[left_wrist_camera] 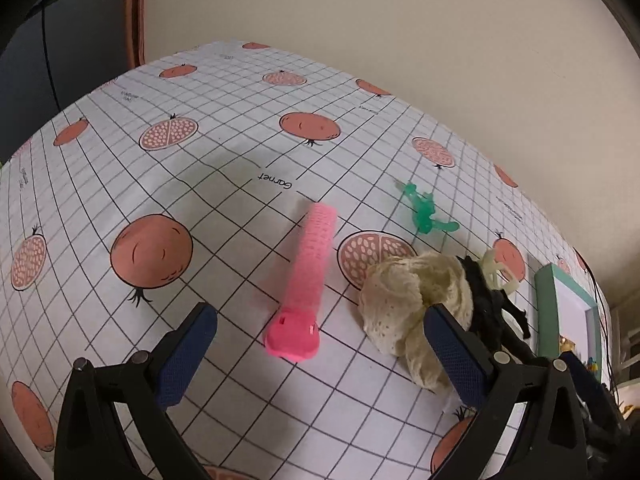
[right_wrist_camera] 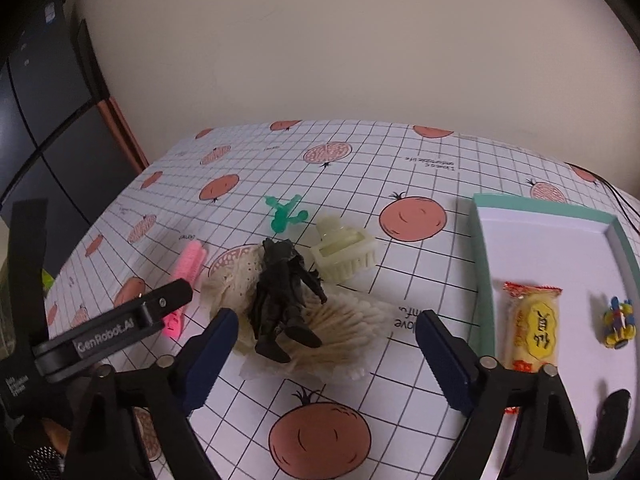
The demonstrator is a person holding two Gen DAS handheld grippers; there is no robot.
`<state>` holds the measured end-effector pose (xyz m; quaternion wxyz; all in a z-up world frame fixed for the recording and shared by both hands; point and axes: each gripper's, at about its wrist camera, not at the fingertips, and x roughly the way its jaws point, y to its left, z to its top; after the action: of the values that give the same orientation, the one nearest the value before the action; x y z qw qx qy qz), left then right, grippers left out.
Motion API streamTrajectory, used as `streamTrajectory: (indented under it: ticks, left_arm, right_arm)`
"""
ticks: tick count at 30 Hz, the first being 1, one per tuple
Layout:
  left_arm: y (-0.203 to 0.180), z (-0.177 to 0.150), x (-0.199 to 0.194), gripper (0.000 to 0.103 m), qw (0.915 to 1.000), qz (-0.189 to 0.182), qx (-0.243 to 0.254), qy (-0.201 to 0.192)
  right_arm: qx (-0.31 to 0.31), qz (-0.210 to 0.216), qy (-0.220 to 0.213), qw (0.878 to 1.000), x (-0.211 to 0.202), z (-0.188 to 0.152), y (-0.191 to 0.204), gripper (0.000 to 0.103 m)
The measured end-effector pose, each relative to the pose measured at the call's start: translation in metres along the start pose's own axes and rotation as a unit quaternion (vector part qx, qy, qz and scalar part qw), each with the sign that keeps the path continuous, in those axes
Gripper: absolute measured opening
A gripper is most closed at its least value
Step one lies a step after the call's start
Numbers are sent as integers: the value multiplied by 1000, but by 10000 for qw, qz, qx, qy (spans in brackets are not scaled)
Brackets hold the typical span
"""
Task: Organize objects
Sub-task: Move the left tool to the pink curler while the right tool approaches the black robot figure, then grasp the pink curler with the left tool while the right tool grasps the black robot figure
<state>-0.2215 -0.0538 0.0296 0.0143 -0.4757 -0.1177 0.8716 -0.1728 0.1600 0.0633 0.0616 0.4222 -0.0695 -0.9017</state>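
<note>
The left claw (left_wrist_camera: 320, 344) hung low over the counter (left_wrist_camera: 224, 216) with its blue-padded fingers (left_wrist_camera: 188, 356) spread wide and nothing between them; the head of the pink ridged toy (left_wrist_camera: 306, 280) lay in the gap, touching neither pad, its body running away from the camera. The claw's right pad stood just beside, perhaps brushing, a cream lacy cloth (left_wrist_camera: 408, 300); contact could not be judged. Behind the cloth showed a black figurine (left_wrist_camera: 492, 304) and a pale hair clip (left_wrist_camera: 498, 272), and farther off a green toy figure (left_wrist_camera: 424, 208) lay alone on the pomegranate-printed cover. The right claw (right_wrist_camera: 326, 344) was likewise wide apart and empty, hovering short of the black figurine (right_wrist_camera: 282, 296), which lay on the cream cloth (right_wrist_camera: 344, 320) and a pleated paper liner. In this view the left claw's black finger (right_wrist_camera: 132, 312) reached in from the left beside the pink toy (right_wrist_camera: 188, 276). Just beyond the figurine sat the pale hair clip (right_wrist_camera: 346, 256), then the green figure (right_wrist_camera: 286, 214). To the right, a teal-rimmed white tray (right_wrist_camera: 540, 204) held a yellow snack packet (right_wrist_camera: 534, 326), a small yellow and blue toy car (right_wrist_camera: 618, 322) and a dark object near its front edge.
</note>
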Motion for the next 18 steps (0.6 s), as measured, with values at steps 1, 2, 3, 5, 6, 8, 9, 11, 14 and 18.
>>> streamTrajectory:
  ticks: [1,2,3,5,6,8,9,11,14,18]
  left_arm:
    - [1,1,2,103,10000,25,-31,-22]
    - [2,2,4,103,10000,62,-39,-29]
    - [3,3,5,102,10000,79,-36,-28]
    - [5,5,8,98,9999,104,-46,-50]
    - [5,6,9,95,9999,99,-48,-48]
    - [8,6,12,89,9999,135,-80,-32]
    - [8,6,14,86,9998,143,-104,-8]
    - [8,5,17,79,9998,143,-110,24]
    - [7,3,21,69,9998,138,-93,91]
    - [5,0,24,57,9997,99,-101,208]
  right_arm:
    - [-15,3,26,10000,4,0,0,88]
    - [-15,12,47,10000,6,0,0,87]
    - [-6,31,52,10000,9,0,0,86]
    - [6,46,60,10000,11,0,0,84]
    - [11,73,63,10000,12,1,0,83]
    - [-14,80,72,9999,14,1,0,80]
    - [-26,85,86,9999,15,1,0,79]
    - [-12,130,96,9999,17,0,1,75]
    - [4,173,113,9998,19,-1,1,66]
    - [-56,195,109,9997,19,-2,0,56]
